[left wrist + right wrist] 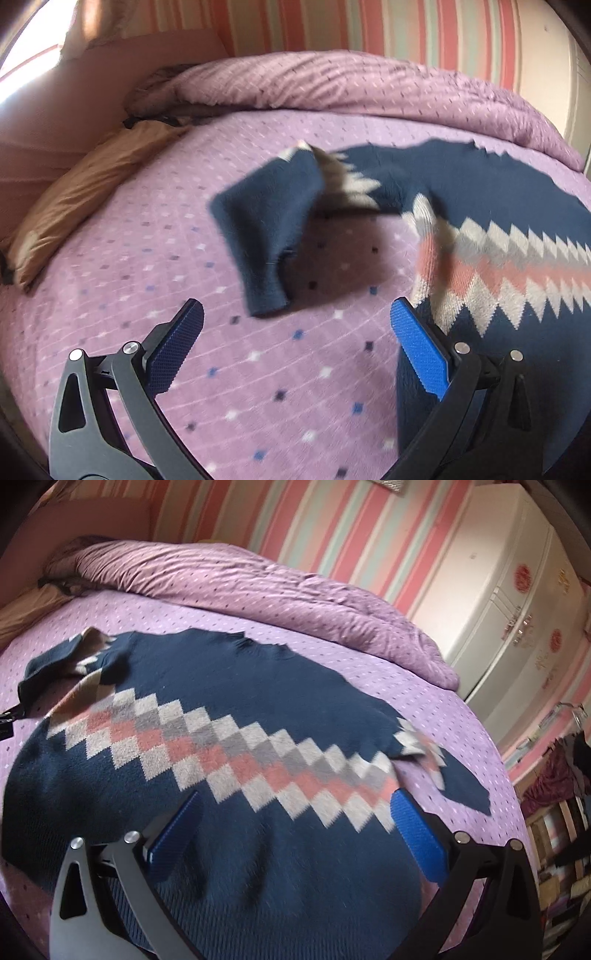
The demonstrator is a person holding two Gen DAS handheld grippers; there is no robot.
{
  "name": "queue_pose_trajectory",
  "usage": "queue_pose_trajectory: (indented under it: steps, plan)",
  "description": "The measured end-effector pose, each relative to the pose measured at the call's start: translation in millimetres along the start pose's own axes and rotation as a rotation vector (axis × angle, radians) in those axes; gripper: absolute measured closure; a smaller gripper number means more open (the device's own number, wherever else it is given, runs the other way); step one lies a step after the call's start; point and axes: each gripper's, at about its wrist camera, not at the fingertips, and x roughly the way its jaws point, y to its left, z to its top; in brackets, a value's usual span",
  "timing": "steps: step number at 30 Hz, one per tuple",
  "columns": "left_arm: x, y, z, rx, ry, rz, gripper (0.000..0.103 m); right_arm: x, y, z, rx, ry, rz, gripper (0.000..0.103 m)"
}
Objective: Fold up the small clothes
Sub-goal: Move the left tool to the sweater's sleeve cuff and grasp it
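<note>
Lying sweater (pixel 229 709) atop bed (pixel 461 716)

Both grippers (pixel 295 332) (pixel 295 812) wide apart, empty

Bed (pixel 480 716) w/ lilac spotted cover fills both views. Rumpled purple duvet (pixel 258 587) bunched along far edge, 12 o'clock. Tan pillow (pixel 85 195) at 9–10 o'clock in left view, pale headboard (pixel 44 122) behind it. Wall (pixel 314 520) striped pink/mint/cream. White wardrobe (pixel 509 602) w/ red round decals at 2 o'clock, right view. Bright daylight from window (pixel 26 55) at 10 o'clock. Cluttered shelves (pixel 561 842), 4 o'clock, blurry.
</note>
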Motion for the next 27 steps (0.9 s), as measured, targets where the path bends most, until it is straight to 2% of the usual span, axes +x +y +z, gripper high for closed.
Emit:
queue_pose_trajectory:
  steps: [2, 4, 6, 8, 10, 12, 13, 14, 18, 22, 27]
  plan:
    - [9.7, -5.3, 3.9, 0.019, -0.007, 0.014, 0.003, 10.0, 5.9, 6.8, -0.018, 0.012, 0.005, 0.002]
    - [17.2, -12.1, 9.9, 0.061, -0.034, 0.077, 0.005, 20.4, 11.4, 13.8, -0.037, 0.042, 0.011, 0.002]
    - [20.7, -12.4, 14.5, 0.078, -0.045, 0.085, 0.024, 28.7, 16.1, 19.7, -0.054, 0.078, 0.012, 0.002]
    - [30.6, -10.3, 18.7, 0.08, -0.004, 0.052, 0.054, 34.5, 19.8, 22.8, -0.069, 0.112, 0.012, 0.002]
    - [46.1, -5.3, 20.7, 0.074, 0.061, 0.029, 0.067, 38.5, 24.1, 26.0, -0.087, 0.151, 0.011, 0.002]
    - [55.9, -1.0, 22.3, 0.066, 0.087, 0.013, 0.078, 38.9, 25.4, 28.6, -0.096, 0.168, 0.0, 0.002]
    - [59.3, 0.2, 23.1, 0.065, 0.096, 0.001, 0.091, 39.3, 26.0, 30.5, -0.097, 0.18, -0.009, 0.002]
    - [64.0, 3.3, 24.6, 0.063, 0.108, -0.01, 0.098, 40.0, 26.0, 31.8, -0.097, 0.19, -0.012, 0.002]
    - [65.0, 17.5, 36.1, 0.03, 0.116, -0.046, 0.098, 44.1, 28.6, 41.2, -0.094, 0.229, -0.026, 0.002]
    - [47.8, 52.6, 72.2, 0.035, 0.088, 0.003, 0.098, 38.0, 38.9, 66.9, -0.104, 0.242, -0.038, 0.002]
    - [47.3, 133.0, 141.1, 0.036, 0.052, 0.097, 0.098, 20.1, 65.6, 108.0, -0.104, 0.26, -0.064, 0.002]
